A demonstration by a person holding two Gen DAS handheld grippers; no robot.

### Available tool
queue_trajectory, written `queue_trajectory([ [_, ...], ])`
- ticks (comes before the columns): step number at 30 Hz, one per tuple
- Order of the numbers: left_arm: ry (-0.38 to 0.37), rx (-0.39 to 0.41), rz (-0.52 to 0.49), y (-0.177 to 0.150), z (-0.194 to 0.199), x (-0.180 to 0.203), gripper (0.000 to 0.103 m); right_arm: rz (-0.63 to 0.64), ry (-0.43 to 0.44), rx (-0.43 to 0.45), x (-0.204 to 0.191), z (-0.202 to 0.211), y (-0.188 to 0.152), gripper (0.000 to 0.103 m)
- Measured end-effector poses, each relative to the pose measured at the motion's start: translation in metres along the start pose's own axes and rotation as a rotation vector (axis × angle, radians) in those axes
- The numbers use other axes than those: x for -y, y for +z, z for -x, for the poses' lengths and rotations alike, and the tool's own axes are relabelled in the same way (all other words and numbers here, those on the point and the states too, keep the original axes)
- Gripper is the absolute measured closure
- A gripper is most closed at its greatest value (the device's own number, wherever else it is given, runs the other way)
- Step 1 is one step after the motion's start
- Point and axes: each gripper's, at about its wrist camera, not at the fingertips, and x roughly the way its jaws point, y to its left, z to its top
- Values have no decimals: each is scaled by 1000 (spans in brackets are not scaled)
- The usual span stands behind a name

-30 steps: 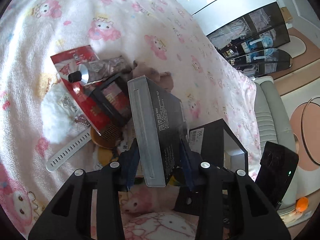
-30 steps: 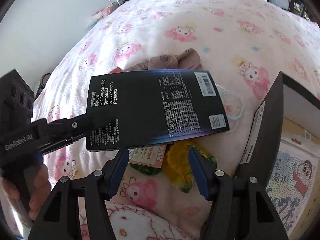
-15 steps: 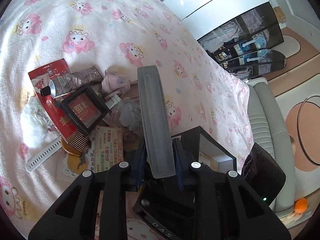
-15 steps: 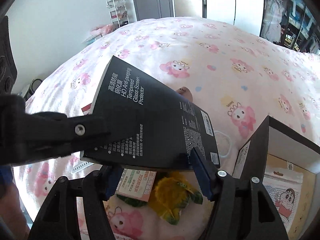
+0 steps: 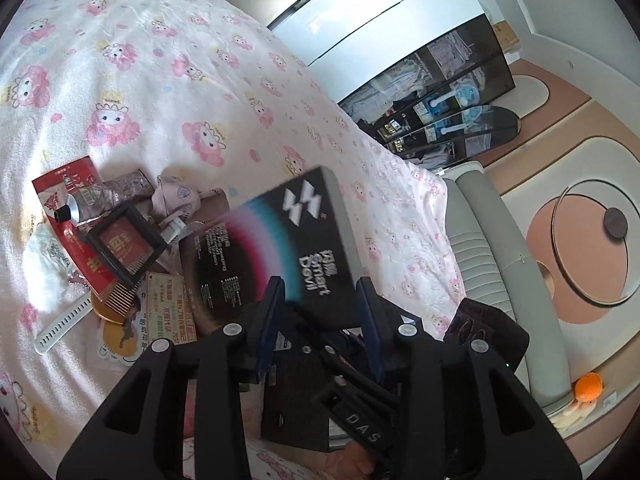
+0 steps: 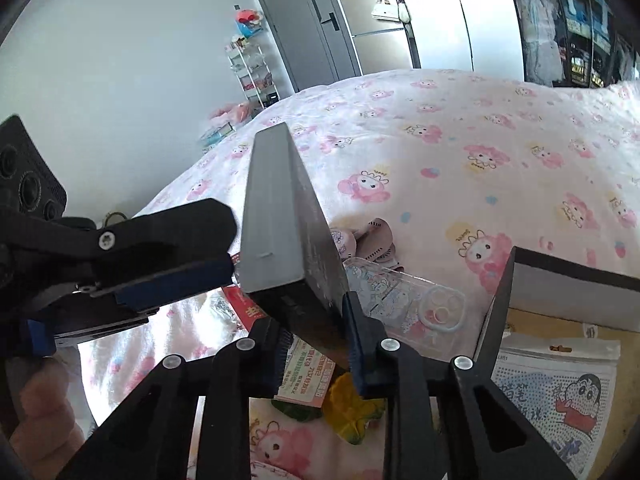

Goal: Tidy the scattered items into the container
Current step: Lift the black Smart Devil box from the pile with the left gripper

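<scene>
A flat black screen-protector box [image 5: 280, 248] is held in the air above the bed. My right gripper [image 6: 312, 328] is shut on the box's lower end [image 6: 288, 240], which stands edge-on. My left gripper [image 5: 318, 312] looks open; the box lies just beyond its fingertips, and in the right wrist view the left gripper [image 6: 176, 276] sits left of the box. The black open container [image 6: 560, 280] stands at the right, with a cartoon packet [image 6: 560, 392] inside.
Scattered on the pink cartoon blanket [image 5: 140, 80]: a red packet [image 5: 68, 216], a tube [image 5: 96, 200], a black framed comb card [image 5: 128, 240], a white strap [image 5: 60, 328], a clear phone case [image 6: 404, 300], a yellow-green wrapper [image 6: 348, 404]. A grey bench [image 5: 500, 264] lies beyond the bed.
The box has passed from my left gripper to my right one. The left jaws have opened and the box has turned so its printed face shows to the left camera.
</scene>
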Motion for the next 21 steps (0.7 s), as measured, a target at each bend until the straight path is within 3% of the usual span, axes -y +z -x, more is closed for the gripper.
queue_trajectory([
  [4,120,22,37,5,0,-27,67,-64,52,-2,16,8,-3,83],
  [11,131,-7,103,1,-10,-56,67,-233,241,-3,39,21,-6,87],
  [18,157,-125,47,0,-52,-61,63,-241,203,-24,46,27,-14,87],
  [20,125,-188,50,-1,-70,-69,62,-269,223,-20,54,30,-13,87],
  [21,80,-215,47,-2,-75,-70,56,-270,221,-18,55,32,-13,87],
])
